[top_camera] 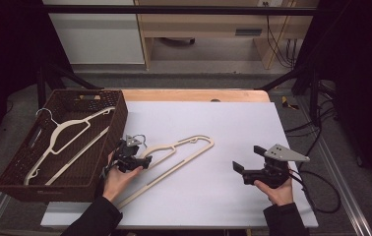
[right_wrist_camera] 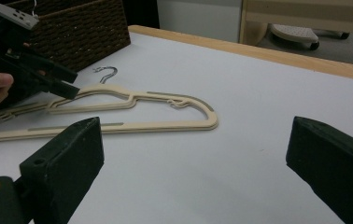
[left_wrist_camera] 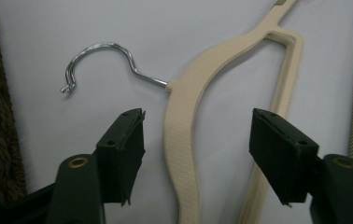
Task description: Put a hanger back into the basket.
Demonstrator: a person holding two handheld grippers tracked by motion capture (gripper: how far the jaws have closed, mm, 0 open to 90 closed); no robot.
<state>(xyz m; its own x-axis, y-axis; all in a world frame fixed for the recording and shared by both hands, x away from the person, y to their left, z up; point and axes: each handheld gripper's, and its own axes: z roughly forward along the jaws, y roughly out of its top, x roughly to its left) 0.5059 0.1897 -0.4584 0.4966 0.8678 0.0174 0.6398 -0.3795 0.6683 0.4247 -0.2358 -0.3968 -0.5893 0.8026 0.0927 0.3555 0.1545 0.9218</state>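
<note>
Nearest the person, the right hand-held gripper [top_camera: 245,167] hovers low over the white table [top_camera: 233,123] with its jaws spread wide and nothing between them, apparently waiting its turn. To its left, the left hand-held gripper [top_camera: 142,161] straddles the shoulder of a cream plastic clothes hanger with a chrome wire hook [left_wrist_camera: 184,135] that lies flat on the table just beside the basket; the jaws stand partly open on either side of the shoulder and the pads do not yet press on it, so this looks like the approach to a grasp near the neck, where the hanger would balance when lifted. Farther off on the left, a dark brown woven basket [top_camera: 117,118] holds a second cream hanger [top_camera: 63,135], leaning across its inside. That makes two hangers, one basket and two hand-held grippers.
</note>
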